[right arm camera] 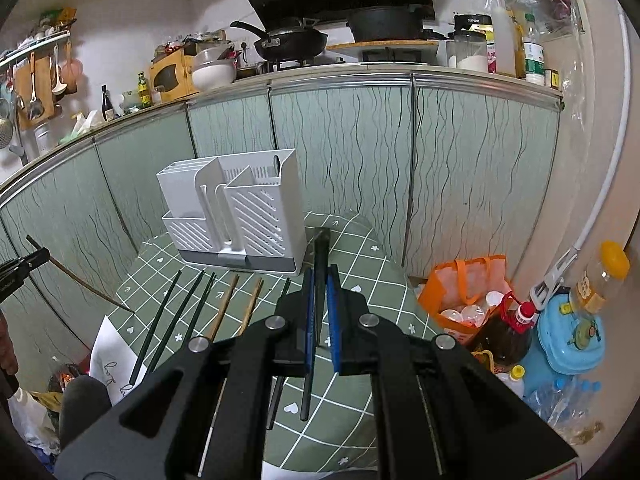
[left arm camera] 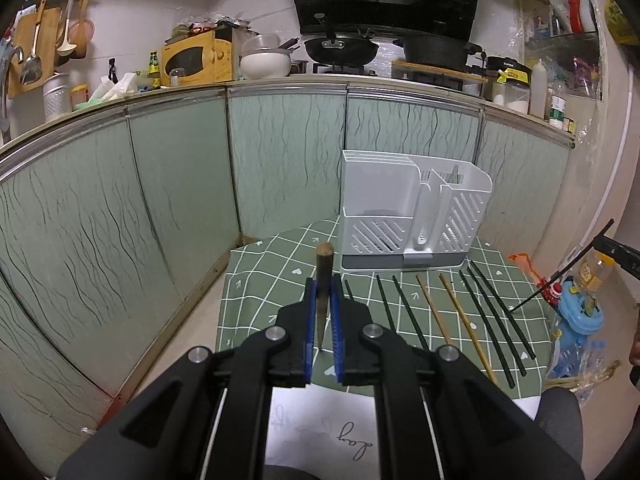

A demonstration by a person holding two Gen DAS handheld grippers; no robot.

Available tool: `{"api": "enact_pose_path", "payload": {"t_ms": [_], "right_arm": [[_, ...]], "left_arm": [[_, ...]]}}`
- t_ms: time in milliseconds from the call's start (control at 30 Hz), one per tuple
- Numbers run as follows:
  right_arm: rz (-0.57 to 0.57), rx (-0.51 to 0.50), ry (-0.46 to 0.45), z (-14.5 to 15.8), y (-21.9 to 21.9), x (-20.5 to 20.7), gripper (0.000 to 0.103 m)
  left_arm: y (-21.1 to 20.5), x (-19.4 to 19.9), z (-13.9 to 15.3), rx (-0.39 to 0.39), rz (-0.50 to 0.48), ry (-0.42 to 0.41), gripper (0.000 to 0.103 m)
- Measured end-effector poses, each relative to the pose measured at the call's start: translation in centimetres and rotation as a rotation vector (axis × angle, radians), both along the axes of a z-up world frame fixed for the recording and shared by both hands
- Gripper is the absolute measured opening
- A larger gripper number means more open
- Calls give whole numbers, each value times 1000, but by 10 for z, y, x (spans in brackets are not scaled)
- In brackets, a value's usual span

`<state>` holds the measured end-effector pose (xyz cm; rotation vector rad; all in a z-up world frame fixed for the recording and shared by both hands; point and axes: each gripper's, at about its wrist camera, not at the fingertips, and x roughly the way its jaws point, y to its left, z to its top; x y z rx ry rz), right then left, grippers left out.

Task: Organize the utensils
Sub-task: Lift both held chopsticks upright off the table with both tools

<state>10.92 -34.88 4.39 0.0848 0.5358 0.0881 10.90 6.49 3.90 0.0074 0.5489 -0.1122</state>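
Both tools hold a chopstick above a worktop [left arm camera: 280, 264] draped in a green checked cloth, with the white utensil holder [left arm camera: 412, 212] standing near its far edge. The left tool [left arm camera: 323, 312] is clamped on a brown chopstick [left arm camera: 323, 276], its blunt end pointing away toward the holder and its thin tip between the blue pads. The right tool [right arm camera: 319, 308] grips a dark chopstick [right arm camera: 320, 268] the same way, blunt end forward, over the worktop's right-hand side. Loose chopsticks lie in a row on the cloth in front of the holder: dark green ones [left arm camera: 496, 316] and two pale wooden ones [left arm camera: 460, 312], all roughly parallel and running toward the near edge. One utensil tip already shows in the holder's slotted right compartment [right arm camera: 260, 184]. The step in hand appears to be carrying the held sticks to that compartment. To do it well, each stick would likely need tilting close to upright over the opening, lowered clear of the rim and of the divider, and let go only once most of its length is inside; bringing the tools in one after the other should keep them from colliding above the narrow slot. A sheet of paper [left arm camera: 320, 432] lies at the near edge.
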Motion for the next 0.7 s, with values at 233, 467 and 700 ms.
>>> {"api": "enact_pose_path", "payload": {"t_ms": [233,467,700], "right_arm": [[1,-16,-11,10,0,4,6],[23,-8,-28,29,-2,9,6],[68,7,-34,49,0,20,6]], "left_arm": [[-2,7,10,-8,-41,10,8],[-6,20,25,-55,-122,18,8],[-21,37,39,-74,-220,14,8]]}}
